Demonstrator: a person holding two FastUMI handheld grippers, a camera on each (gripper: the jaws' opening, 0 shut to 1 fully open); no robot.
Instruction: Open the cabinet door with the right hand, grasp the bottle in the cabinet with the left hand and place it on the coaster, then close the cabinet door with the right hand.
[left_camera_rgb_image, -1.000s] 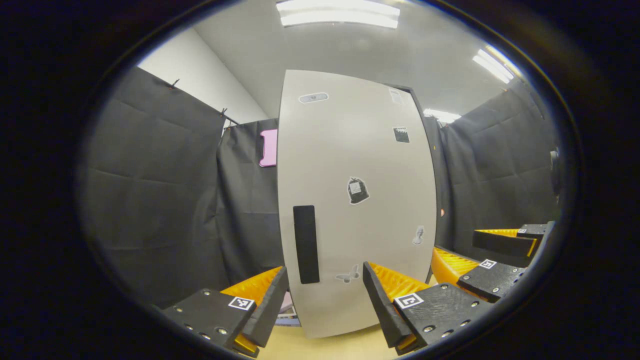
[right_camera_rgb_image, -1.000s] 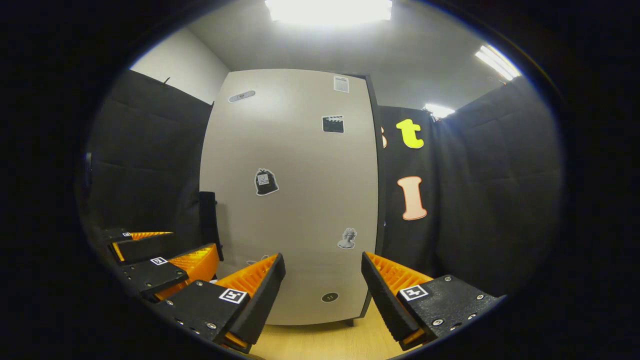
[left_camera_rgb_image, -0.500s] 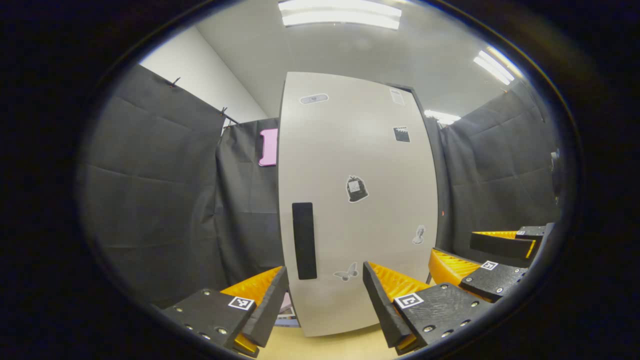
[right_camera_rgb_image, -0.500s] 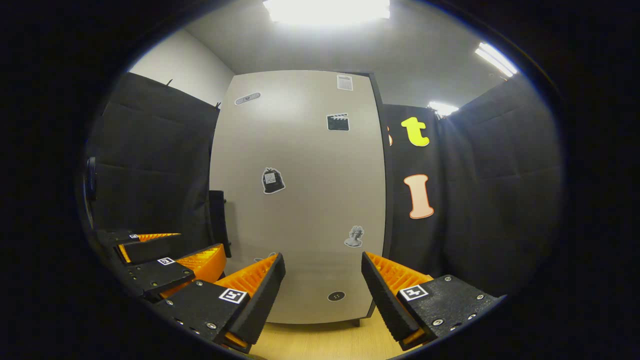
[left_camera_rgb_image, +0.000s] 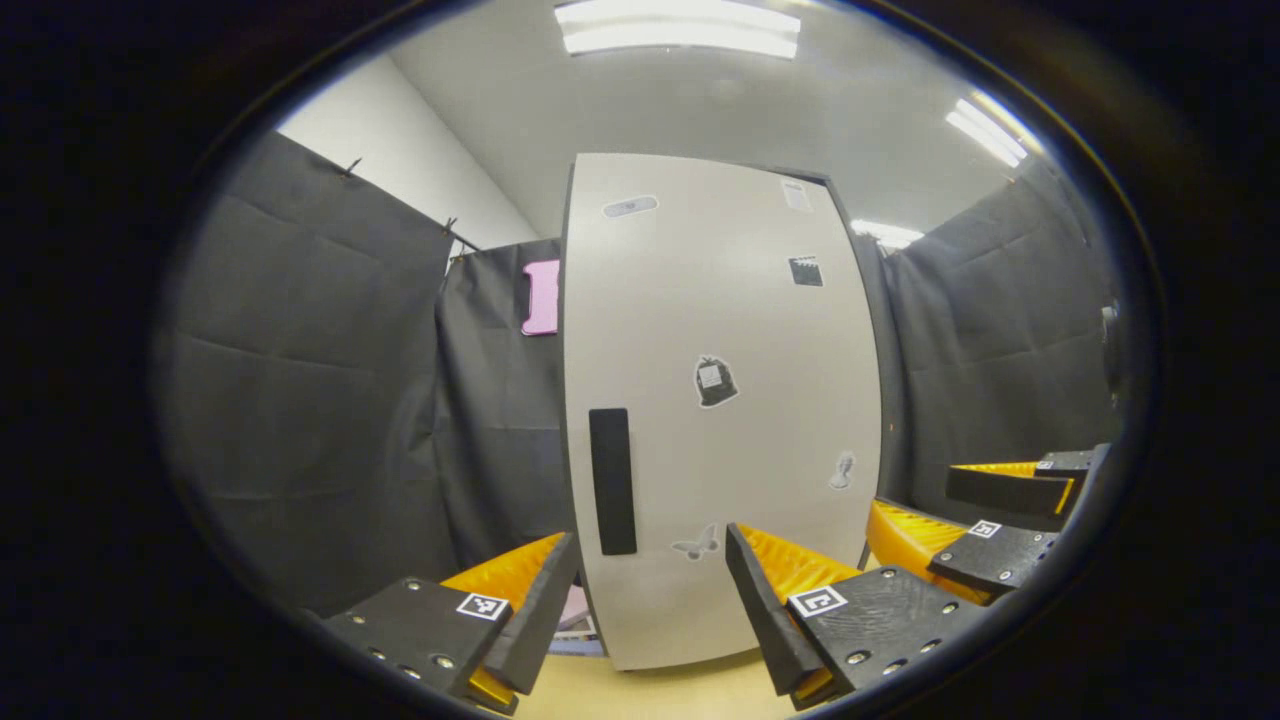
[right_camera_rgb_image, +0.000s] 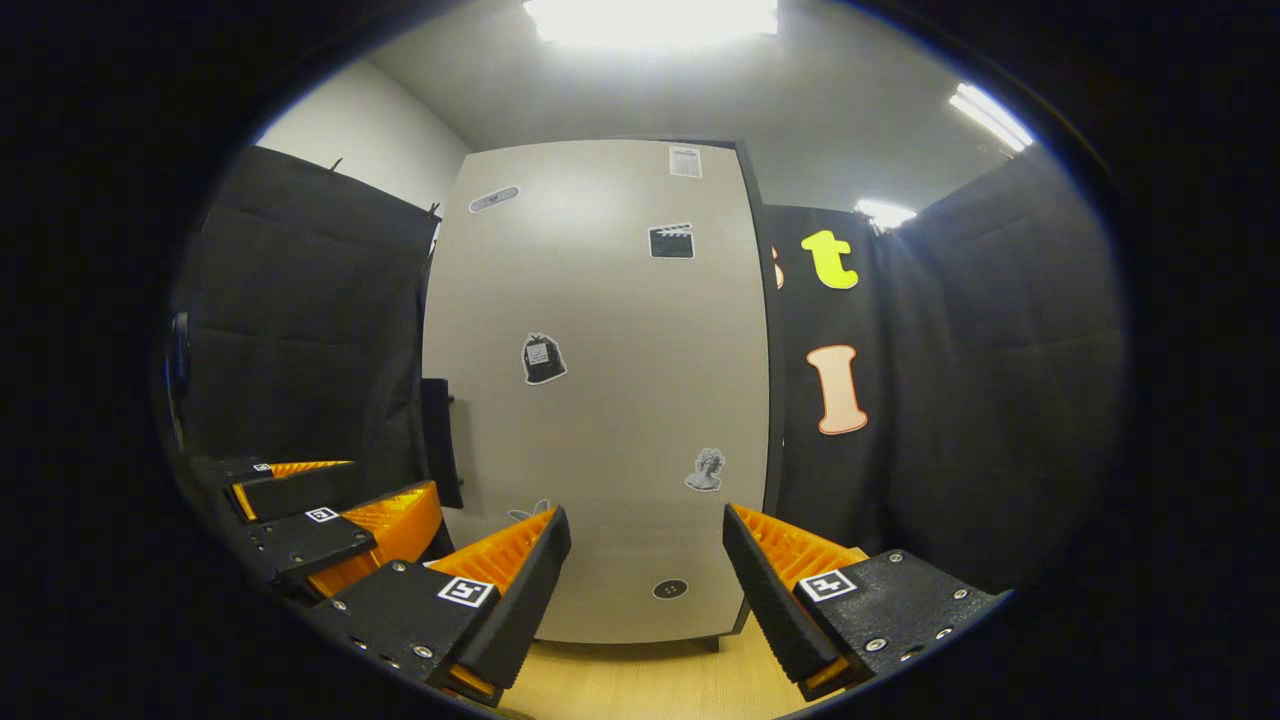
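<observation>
Item 1: tall pale grey cabinet door with small stickers, shut, standing upright on a light wooden tabletop. In the left gripper view it fills the centre; in the right gripper view it sits centre to 10 o'clock.

Item 2: black vertical bar handle, on the door's left edge, at 7 o'clock of the door face in the left gripper view; seen edge-on at 9 o'clock in the right gripper view.

Item 3: left gripper, jaws spread wide, holding nothing, aimed at the door's lower part, apart from it. It also appears at 8 o'clock in the right gripper view.

Item 4: right gripper, jaws spread wide, empty, facing the door's lower right part, not touching. It appears at 4 o'clock in the left gripper view.

Item 5: bottle, behind the shut door; position cannot be told.

Item 6: black cloth booth wall, either side of the cabinet.
</observation>
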